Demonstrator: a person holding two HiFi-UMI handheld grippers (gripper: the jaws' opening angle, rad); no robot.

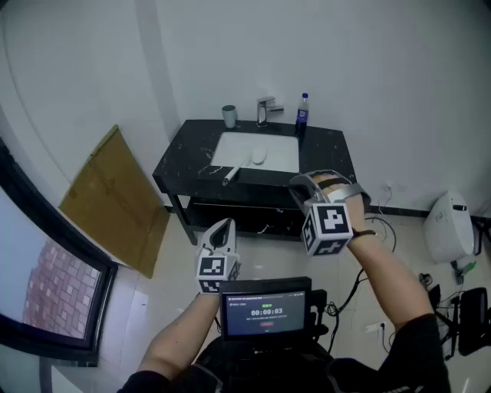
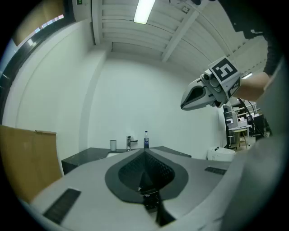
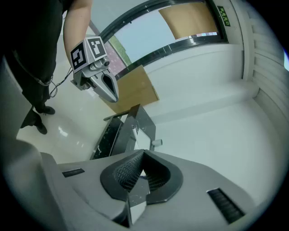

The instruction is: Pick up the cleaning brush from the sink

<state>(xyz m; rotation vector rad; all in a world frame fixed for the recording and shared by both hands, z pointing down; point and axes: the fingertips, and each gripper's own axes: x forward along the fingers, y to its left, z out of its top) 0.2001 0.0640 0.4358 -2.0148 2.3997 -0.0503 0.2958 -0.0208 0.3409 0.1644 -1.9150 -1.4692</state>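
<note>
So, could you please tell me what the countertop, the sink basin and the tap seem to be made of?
The countertop looks like polished black stone, perhaps marble, given its pale veins and sheen. The sink basin appears to be glossy white ceramic, smooth and evenly bright, though it could be enamel. The tap seems to be chromed metal, silvery with highlights.

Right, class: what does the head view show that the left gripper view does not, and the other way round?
Head view only: the inside of the white sink, the cleaning brush lying in it, and a lit screen.
Left gripper view only: the ceiling light, and a look along the left gripper, jaws together, nothing between.
Both: black counter, faucet, blue bottle, cup, cardboard sheet, right gripper.
</note>
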